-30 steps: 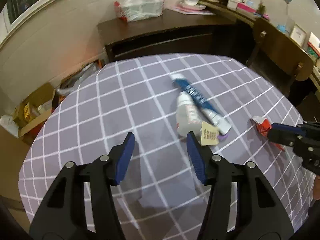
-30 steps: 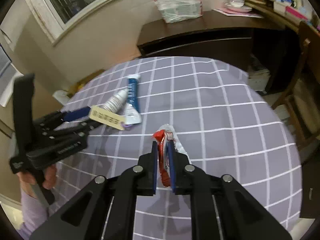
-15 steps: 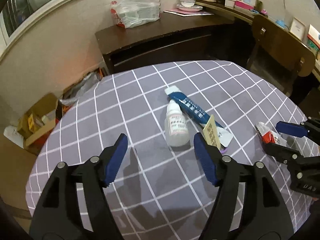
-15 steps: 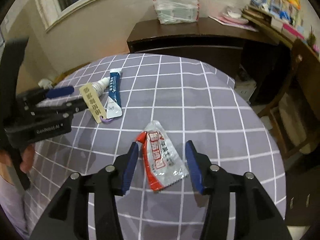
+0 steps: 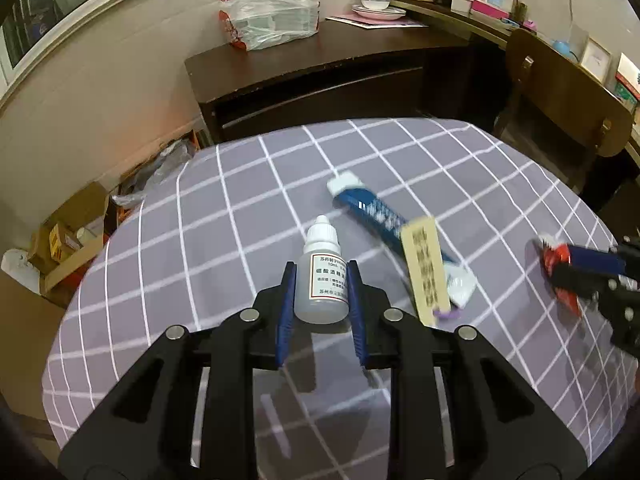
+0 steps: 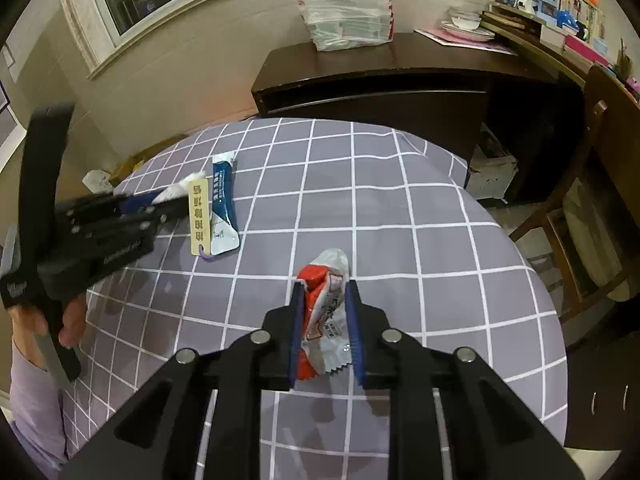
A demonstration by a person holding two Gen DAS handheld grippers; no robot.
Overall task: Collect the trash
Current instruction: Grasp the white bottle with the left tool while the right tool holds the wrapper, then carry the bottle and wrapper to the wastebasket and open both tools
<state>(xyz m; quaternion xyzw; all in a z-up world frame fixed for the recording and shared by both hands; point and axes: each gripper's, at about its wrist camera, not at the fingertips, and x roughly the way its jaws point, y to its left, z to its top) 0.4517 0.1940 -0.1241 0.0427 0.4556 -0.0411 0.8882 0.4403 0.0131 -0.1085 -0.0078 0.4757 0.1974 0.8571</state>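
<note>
Pick-up step in hand. Left claw [image 5: 321, 280] closing on small dropper bottle [image 5: 323, 280], pads against its sides. Right claw [image 6: 325, 312] closing on red-and-white snack wrapper [image 6: 323, 312], pads touching. Both items on checked tabletop [image 6: 400, 216]. Next, likely: lift both clear, carry to a bin, none in view.

Domestic interior, a lived-in dining or living room. A round table [image 6: 400, 208] under a purple checked cloth occupies the centre. A dark wooden sideboard [image 6: 400, 80] stands at 12 o'clock, carrying a filled plastic bag [image 6: 346, 10] and stacked dishes [image 6: 466, 26]. At 2 o'clock, a shelf [image 6: 560, 4] holds books and trinkets beside a wooden chair [image 6: 604, 128]. Cardboard boxes [image 5: 68, 232] clutter the floor at 9 o'clock.
</note>
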